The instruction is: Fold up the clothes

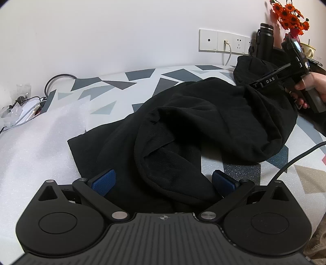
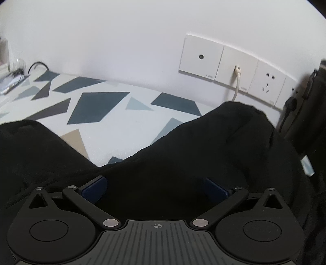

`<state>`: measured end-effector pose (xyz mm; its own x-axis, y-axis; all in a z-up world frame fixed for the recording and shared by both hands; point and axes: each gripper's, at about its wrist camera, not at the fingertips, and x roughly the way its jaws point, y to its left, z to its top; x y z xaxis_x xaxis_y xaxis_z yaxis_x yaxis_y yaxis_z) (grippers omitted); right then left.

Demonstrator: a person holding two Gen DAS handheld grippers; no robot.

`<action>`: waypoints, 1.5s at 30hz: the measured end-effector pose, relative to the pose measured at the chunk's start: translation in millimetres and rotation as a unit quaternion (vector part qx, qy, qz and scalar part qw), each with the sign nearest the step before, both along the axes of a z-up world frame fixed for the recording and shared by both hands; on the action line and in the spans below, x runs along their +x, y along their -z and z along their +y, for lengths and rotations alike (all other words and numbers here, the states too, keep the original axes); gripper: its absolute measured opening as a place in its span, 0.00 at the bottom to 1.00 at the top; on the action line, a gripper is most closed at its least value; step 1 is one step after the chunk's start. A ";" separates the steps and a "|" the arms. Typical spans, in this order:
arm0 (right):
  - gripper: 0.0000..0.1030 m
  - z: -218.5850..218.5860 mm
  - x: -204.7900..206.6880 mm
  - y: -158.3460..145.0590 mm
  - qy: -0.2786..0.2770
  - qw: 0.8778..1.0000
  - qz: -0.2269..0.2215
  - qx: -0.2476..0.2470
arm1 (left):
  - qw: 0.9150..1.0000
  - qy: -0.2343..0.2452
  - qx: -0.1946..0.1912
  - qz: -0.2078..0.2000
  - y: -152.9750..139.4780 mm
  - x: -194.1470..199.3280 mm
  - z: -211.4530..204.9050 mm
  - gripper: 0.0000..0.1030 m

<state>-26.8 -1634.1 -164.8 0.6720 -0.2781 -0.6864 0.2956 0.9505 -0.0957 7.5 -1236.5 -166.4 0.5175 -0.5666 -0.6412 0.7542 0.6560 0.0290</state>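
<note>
**Black garment bunched on patterned surface, both grippers at cloth**

Left gripper sits nearest, jaws spread wide, blue pads flanking a fold of the black garment without pinching it. Garment lies crumpled on the geometric-patterned surface, partly over white foam sheet. Right gripper, held by a hand, has jaws wide, cloth heaped between the pads; grip cannot be told. Wall sockets behind; orange flowers far right.
</note>
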 end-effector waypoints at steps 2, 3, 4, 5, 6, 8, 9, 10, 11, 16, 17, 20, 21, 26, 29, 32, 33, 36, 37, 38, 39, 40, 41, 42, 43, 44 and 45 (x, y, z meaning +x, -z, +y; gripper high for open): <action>0.99 -7.0 -2.1 3.0 0.001 1.000 -0.010 0.021 | 1.000 -0.001 -0.001 0.000 0.1 -0.1 0.2 1.00; 0.99 -10.7 -3.7 4.5 0.001 0.999 -0.015 0.032 | 1.000 -0.001 -0.001 0.000 0.2 -0.1 0.3 1.00; 0.99 -14.6 -5.4 6.3 0.000 0.999 -0.020 0.045 | 1.000 -0.001 -0.001 0.000 0.3 -0.1 0.4 1.00; 0.99 -18.2 -7.1 8.2 -0.001 0.998 -0.026 0.056 | 1.000 -0.002 -0.002 0.000 0.2 0.2 0.3 1.00; 0.99 -19.2 -8.3 9.0 -0.003 0.998 -0.030 0.058 | 1.000 -0.002 -0.002 0.000 0.2 0.3 0.3 1.00; 0.99 -17.5 -9.1 9.7 -0.004 0.998 -0.033 0.053 | 1.000 -0.002 -0.002 0.001 0.1 0.8 0.3 1.00; 0.99 -16.4 -9.4 10.0 -0.003 0.998 -0.034 0.051 | 1.000 -0.002 -0.002 0.001 0.0 1.0 0.2 1.00; 0.99 -15.6 -9.6 10.2 -0.003 0.998 -0.036 0.049 | 1.000 -0.002 -0.002 0.001 -0.1 1.2 0.1 1.00; 0.99 -15.7 -10.1 10.2 -0.003 0.998 -0.037 0.049 | 1.000 -0.002 -0.002 0.002 -0.1 1.4 0.1 1.00; 0.99 -16.7 -11.4 10.3 -0.002 0.998 -0.041 0.053 | 1.000 -0.002 -0.002 0.003 -0.1 2.2 -0.5 1.00; 0.99 -16.5 -11.6 10.4 -0.001 0.998 -0.042 0.052 | 1.000 -0.001 -0.002 0.003 -0.1 2.3 -0.8 1.00; 0.99 -16.7 -12.0 10.7 -0.001 0.998 -0.043 0.052 | 1.000 -0.001 -0.001 0.005 0.0 2.7 -1.5 1.00; 0.99 -16.7 -12.0 10.8 -0.001 0.998 -0.043 0.053 | 1.000 0.000 -0.001 0.005 0.0 2.8 -1.8 1.00; 0.99 -16.8 -11.4 11.3 0.000 0.998 -0.043 0.053 | 1.000 0.001 -0.001 0.007 0.1 3.4 -3.0 1.00; 0.99 -16.6 -11.1 11.3 0.000 0.998 -0.042 0.053 | 1.000 0.001 0.000 0.008 0.1 3.6 -3.5 1.00; 0.99 -16.4 -10.9 11.5 0.000 0.998 -0.042 0.052 | 1.000 0.001 -0.001 0.007 0.2 3.4 -3.5 1.00; 0.99 -16.4 -10.9 11.5 0.001 0.998 -0.043 0.052 | 1.000 0.001 -0.001 0.007 0.2 3.3 -3.5 1.00; 0.99 -16.2 -11.0 11.5 0.001 0.998 -0.043 0.052 | 1.000 0.000 -0.001 0.007 0.2 3.1 -3.5 1.00; 0.99 -16.2 -11.0 11.5 0.001 0.998 -0.043 0.052 | 1.000 0.000 -0.001 0.007 0.2 3.0 -3.5 1.00; 0.99 -16.3 -11.0 11.5 0.001 0.998 -0.043 0.052 | 1.000 0.000 -0.001 0.007 0.2 3.0 -3.5 1.00; 0.99 -16.5 -11.0 11.4 0.001 0.998 -0.043 0.052 | 1.000 0.000 -0.001 0.006 0.2 2.9 -3.5 1.00; 0.99 -16.6 -11.0 11.4 0.001 0.998 -0.043 0.052 | 1.000 0.000 -0.001 0.006 0.2 2.8 -3.5 1.00; 0.99 -16.8 -11.0 11.4 0.001 0.998 -0.044 0.052 | 1.000 0.000 -0.001 0.006 0.2 2.7 -3.5 1.00; 0.99 -16.9 -11.0 11.4 0.001 0.998 -0.044 0.052 | 1.000 -0.001 -0.001 0.006 0.2 2.7 -3.5 1.00; 0.99 -17.1 -11.0 11.3 0.001 0.998 -0.044 0.052 | 1.000 -0.001 -0.001 0.006 0.2 2.6 -3.5 1.00; 0.99 -16.5 -11.2 11.4 0.002 0.998 -0.044 0.051 | 1.000 -0.001 -0.001 0.006 0.2 2.5 -3.5 1.00; 0.99 -16.1 -11.4 11.3 0.003 0.998 -0.044 0.050 | 1.000 -0.001 -0.001 0.006 0.2 2.4 -3.5 1.00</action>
